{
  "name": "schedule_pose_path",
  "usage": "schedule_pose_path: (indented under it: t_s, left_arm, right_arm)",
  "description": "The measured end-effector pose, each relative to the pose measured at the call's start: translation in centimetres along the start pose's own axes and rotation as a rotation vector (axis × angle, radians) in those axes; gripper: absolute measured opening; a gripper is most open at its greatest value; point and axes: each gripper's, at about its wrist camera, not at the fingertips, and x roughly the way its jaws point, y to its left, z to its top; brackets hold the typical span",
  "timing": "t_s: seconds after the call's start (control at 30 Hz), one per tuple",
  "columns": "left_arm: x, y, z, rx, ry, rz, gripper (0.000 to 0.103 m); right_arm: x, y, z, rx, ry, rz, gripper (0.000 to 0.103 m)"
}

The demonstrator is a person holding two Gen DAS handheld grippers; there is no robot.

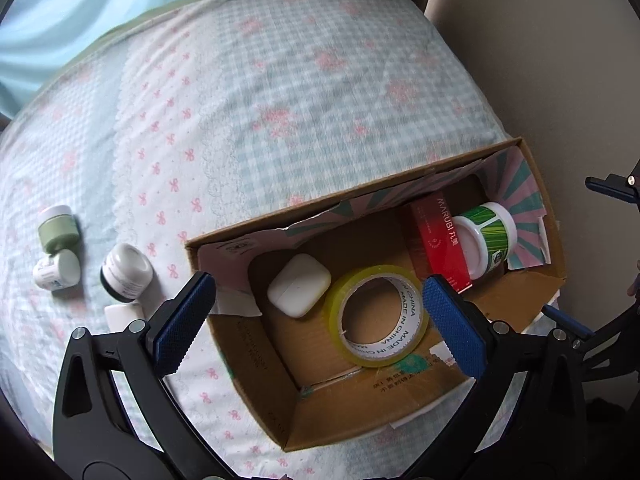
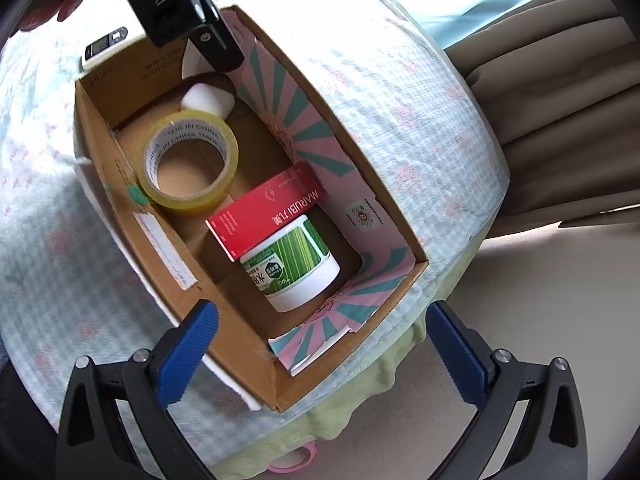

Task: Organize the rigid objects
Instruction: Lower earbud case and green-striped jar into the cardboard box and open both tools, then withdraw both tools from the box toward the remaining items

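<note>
An open cardboard box (image 1: 360, 194) sits on the bed. Inside lie a yellowish tape roll (image 1: 376, 316), a white earbud case (image 1: 298, 284), a red carton (image 1: 438, 240) and a green-striped white jar (image 1: 486, 236). My left gripper (image 1: 318, 280) hangs above the box, open, nothing between its blue pads. The right wrist view looks down on the same box (image 2: 176, 280), with the tape roll (image 2: 188, 164), earbud case (image 2: 208, 98), red carton (image 2: 268, 212) and jar (image 2: 292, 272). My right gripper (image 2: 322, 308) is open and empty above the box's near end.
Left of the box on the checked bedspread (image 1: 280, 100) lie a green jar (image 1: 58, 230), a small white jar (image 1: 56, 270), a white-and-black jar (image 1: 126, 272) and a white object (image 1: 120, 316). A small white device with a display (image 2: 104, 46) lies past the box. Floor (image 2: 540, 300) lies beyond the bed edge.
</note>
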Motion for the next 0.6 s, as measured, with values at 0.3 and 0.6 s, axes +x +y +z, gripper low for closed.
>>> schedule_pose_path:
  t_s: [0.3,0.6]
  left_arm:
    - [-6.1,0.9,-1.2,-0.027,-0.054,0.015,0.103]
    - [-15.6,5.3,-6.4,-0.07,-0.15,0.053,0.103]
  right_arm:
    - [-4.2,-1.0,1.3,0.083,-0.009,0.041,0.103]
    - [-10.2,-0.9,4.2,0.164,-0.082,0.083,0.103]
